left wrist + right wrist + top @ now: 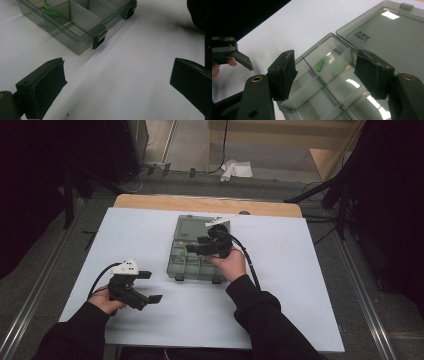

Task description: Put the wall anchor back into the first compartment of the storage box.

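A smoky clear compartment box point(173, 268) lies open at the middle of the white table, its lid point(192, 227) flat on the far side. A small green piece point(320, 64) rests in one compartment and also appears as the green piece point(46, 7) at the box's far end. My right gripper point(192, 249) hovers over the compartments, pointing left; in its own view the right gripper point(327, 75) is open with nothing between the pads. My left gripper point(151, 286) stands open above the bare sheet, left of the box's front corner point(98, 37).
A white sheet point(150, 225) covers the table, with a wooden strip point(200, 203) along the far edge. Black latches point(98, 42) stick out from the box's front wall. Dark stands and cables ring the table on the floor.
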Tool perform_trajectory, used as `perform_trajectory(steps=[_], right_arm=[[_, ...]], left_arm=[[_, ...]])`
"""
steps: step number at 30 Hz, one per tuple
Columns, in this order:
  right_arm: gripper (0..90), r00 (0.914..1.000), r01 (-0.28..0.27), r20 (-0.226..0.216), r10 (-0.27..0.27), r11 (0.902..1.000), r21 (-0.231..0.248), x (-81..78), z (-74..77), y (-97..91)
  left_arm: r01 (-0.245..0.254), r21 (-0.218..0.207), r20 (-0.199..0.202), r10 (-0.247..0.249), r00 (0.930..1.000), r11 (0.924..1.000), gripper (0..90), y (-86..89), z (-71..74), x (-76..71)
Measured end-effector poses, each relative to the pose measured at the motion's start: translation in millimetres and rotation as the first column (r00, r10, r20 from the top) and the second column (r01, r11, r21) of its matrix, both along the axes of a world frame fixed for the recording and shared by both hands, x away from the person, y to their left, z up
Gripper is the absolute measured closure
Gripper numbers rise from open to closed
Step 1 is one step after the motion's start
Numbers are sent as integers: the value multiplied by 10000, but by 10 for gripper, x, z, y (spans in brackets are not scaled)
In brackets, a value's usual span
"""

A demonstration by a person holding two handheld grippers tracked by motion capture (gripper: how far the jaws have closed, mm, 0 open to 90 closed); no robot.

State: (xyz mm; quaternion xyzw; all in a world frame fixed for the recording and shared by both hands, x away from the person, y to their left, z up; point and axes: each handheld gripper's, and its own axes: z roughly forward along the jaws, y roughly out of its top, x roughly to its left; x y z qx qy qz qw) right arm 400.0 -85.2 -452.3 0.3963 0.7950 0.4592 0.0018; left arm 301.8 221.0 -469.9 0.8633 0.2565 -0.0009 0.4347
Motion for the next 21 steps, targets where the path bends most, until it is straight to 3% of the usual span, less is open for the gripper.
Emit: perform_trajectory(steps=[7,10,11,18,21], right_arm=[[332,9996,280,77,-280,9996,5,-42,-12,-168],[331,9992,384,57,-384,9993,-18,-57,-15,-216],[331,9993,381,47,-380,9993,-33,-62,-19,-235],[327,9979,639,41,-639,9979,-46,-91,-36,-330],[328,9973,730,58,-730,9973,-61,-112,-36,-374]], left_arm=[[-146,244,86,144,9999,9996,0,-82,6,65],[-269,90,71,268,9996,9996,0,-89,41,110],[-290,69,111,289,9995,9996,41,-90,44,120],[-292,454,-5,293,9996,9985,68,-137,33,171],[-268,242,43,267,9996,9993,68,-144,60,199]])
